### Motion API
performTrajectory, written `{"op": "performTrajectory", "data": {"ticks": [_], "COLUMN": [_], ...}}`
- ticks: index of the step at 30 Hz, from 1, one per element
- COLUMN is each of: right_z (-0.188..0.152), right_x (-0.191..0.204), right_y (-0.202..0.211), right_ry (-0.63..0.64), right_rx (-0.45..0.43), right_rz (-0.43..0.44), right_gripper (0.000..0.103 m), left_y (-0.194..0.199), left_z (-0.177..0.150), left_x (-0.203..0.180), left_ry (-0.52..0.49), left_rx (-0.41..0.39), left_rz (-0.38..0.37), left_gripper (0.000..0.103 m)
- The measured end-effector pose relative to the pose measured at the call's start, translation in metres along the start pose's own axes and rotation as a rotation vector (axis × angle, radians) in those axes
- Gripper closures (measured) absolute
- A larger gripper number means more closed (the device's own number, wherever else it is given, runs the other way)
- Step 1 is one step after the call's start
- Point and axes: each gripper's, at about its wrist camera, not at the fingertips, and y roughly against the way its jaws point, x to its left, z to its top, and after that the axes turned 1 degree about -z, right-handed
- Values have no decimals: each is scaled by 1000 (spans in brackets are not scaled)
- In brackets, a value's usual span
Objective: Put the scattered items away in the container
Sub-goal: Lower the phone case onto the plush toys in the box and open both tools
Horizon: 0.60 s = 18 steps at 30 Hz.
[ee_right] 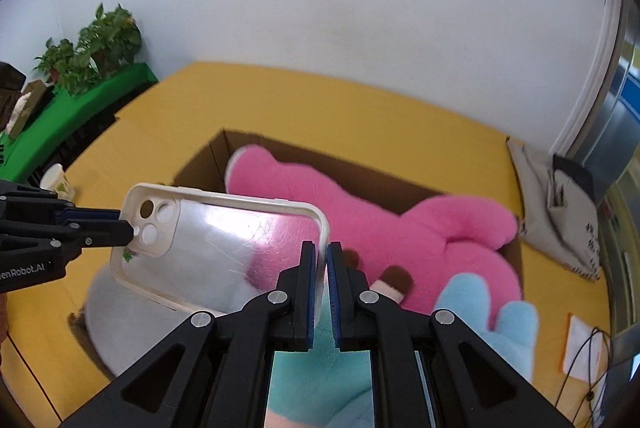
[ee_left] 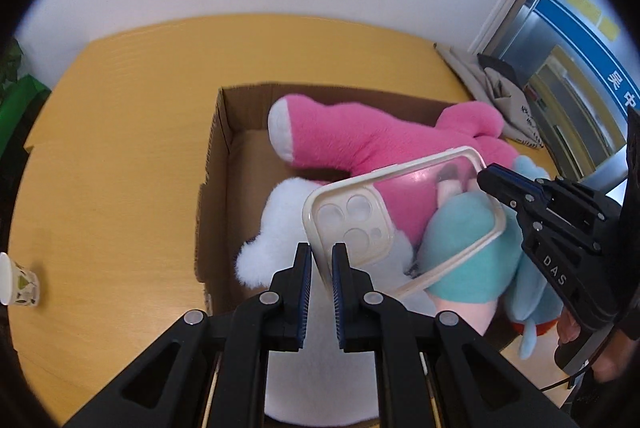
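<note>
Left wrist view: left gripper has its jaws nearly together, pinching the camera-cutout end of a clear phone case by its cream rim. The right gripper comes in from the right side and pinches the opposite short end of the same case. The case hangs tilted in the air above the cardboard box, carried between the two grippers. In the box: a pink plush toy lying toward the box's far wall and hanging over its right edge, a white fluffy plush at the box's near left, a teal and light-blue plush at its near right. The box sits on a yellow table. A paper cup stands on the table well to the left of the box. A grey cloth bag lies beyond the box's far right corner.

Right wrist view: right gripper fingers pressed onto the case rim at its plain end. Left gripper holds the camera-cutout end from the left. The case is above the box's open top, over the white plush. Pink plush fills the box's far side; the light-blue plush pokes over the box's near right. Potted plants stand on a green shelf far left of the box.
</note>
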Motion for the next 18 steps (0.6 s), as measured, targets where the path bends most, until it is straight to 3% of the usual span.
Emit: {"op": "performTrajectory", "data": {"ticks": [4,8,10,12,13,16,18], "right_z": [-5,-6,-11,-17,-20,-33,-47], "right_x": [-1,-2,0,-3,-3,1,4], "right_y": [-8,-5,-1,11,20,52,79], "right_ry": [10,6,4,-23,-36,-30,-43], "right_rx": [13,13,5,-21,-35,-88,-126], "right_rz": [-14,-5,-12,-6,-1,-23,-35], "right_gripper": [94,91,79,40,35,35,19], "left_y": [1,21,34,51,60,89,108], "left_z": [1,-4,-8,-16,-23,-50,-75], "left_x": [14,13,10,3,-1,-17,-29], "left_ry": [63,67,61,42,30,-7,-1], "left_rx": [-21,-80,-122,-172,-199,-297,-356], "left_rz": [-53,-24,-9,26,44,95,105], "left_gripper": [92,80,76,67,57,41,36]}}
